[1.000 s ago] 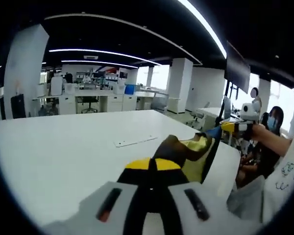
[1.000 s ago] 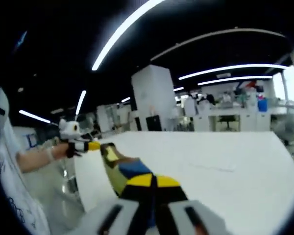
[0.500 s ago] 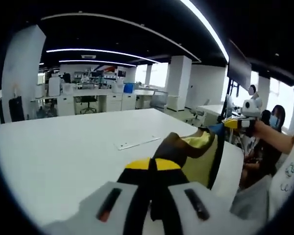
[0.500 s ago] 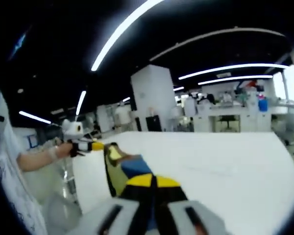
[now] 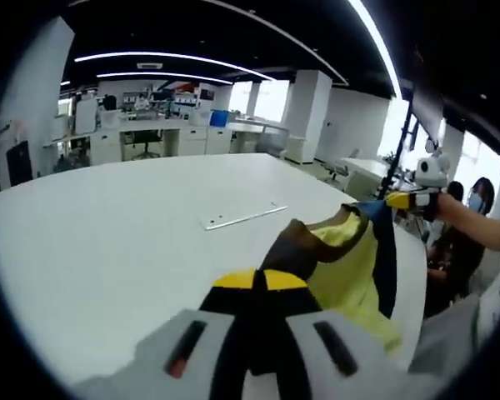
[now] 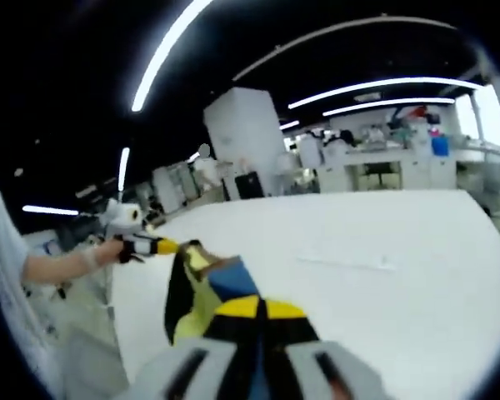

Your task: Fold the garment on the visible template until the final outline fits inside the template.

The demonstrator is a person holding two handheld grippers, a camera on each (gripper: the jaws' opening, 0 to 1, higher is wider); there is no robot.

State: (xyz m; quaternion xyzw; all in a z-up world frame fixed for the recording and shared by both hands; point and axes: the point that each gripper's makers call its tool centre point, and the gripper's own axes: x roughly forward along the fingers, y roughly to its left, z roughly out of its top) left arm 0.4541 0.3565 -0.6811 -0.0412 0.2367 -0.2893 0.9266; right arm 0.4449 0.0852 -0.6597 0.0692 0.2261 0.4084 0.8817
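Both hand-held grippers are clamping the garment (image 5: 350, 267) off the white tabletop (image 5: 108, 242) near its edge. The left hand-held gripper (image 5: 261, 287) and right hand-held gripper (image 6: 258, 312) are stretching it between outstretched arms.

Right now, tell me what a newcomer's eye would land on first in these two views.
The yellow, blue and dark garment stands out, held up in the air between the two tools above the near edge of the white table. The left tool and right tool each pinch a corner. Farther out on the table lies a thin pale strip.
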